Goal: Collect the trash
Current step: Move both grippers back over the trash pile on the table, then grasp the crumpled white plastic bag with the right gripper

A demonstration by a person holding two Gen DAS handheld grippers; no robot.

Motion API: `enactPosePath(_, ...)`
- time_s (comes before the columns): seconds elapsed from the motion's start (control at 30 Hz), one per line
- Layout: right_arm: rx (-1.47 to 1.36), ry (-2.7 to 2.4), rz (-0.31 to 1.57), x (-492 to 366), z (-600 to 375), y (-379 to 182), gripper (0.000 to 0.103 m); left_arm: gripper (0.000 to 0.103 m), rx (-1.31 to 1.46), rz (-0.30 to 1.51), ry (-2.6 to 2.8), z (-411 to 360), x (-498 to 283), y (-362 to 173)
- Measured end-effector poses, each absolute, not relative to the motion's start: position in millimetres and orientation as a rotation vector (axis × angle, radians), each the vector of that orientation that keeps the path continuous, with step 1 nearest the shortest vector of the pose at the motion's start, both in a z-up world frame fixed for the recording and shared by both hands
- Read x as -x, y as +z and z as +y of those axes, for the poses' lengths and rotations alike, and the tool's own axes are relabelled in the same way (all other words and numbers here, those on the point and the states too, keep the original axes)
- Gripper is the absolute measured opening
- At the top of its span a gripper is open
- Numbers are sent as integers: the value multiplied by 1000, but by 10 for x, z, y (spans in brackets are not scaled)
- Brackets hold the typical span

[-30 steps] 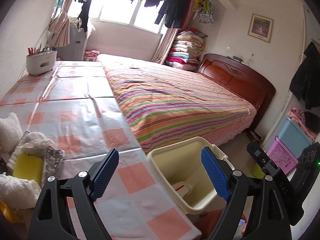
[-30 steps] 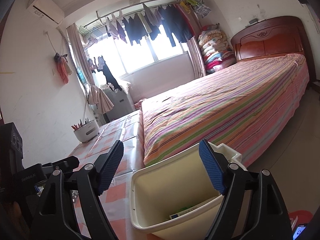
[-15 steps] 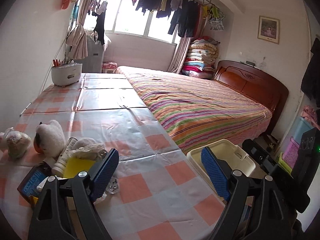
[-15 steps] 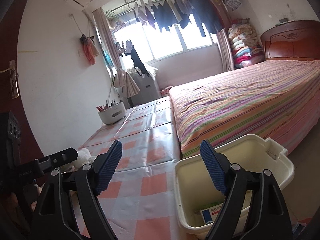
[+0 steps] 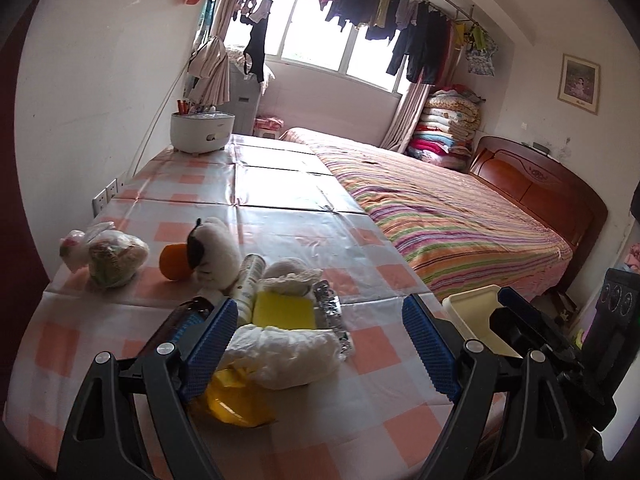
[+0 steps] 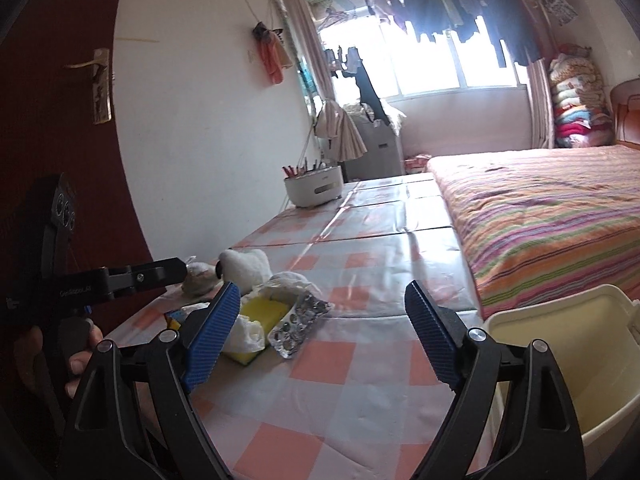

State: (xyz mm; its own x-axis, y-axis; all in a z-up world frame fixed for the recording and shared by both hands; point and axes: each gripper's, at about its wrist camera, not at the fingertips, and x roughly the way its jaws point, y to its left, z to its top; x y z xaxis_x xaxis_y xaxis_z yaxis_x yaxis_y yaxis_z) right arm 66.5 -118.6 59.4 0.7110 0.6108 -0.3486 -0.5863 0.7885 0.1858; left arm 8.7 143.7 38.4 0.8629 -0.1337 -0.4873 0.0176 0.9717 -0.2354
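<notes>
A bedroom table in a pink-checked cloth (image 5: 360,248) runs beside a striped bed. In the left wrist view, the left gripper (image 5: 320,344), jaws wide and empty, has swung away from the cream bin (image 5: 472,312) at the table's edge to face the litter: crumpled white tissue (image 5: 288,352), a yellow sponge (image 5: 284,312), a foil blister pack (image 5: 332,312). In the right wrist view, the right gripper (image 6: 324,340), jaws just opening further with nothing between them, faces the same pile, the bin at right. Next pick looks imminent.
</notes>
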Motion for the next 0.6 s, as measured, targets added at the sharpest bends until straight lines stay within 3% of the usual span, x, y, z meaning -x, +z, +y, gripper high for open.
enactPosePath(0.37, 52, 835, 460, -609, -686, 520, 83, 82, 284, 561, -7, 2045, 94, 338)
enactPosePath(0.6, 168, 899, 465, -598, -397, 487, 83, 82, 210, 619, -99, 2007, 247, 276)
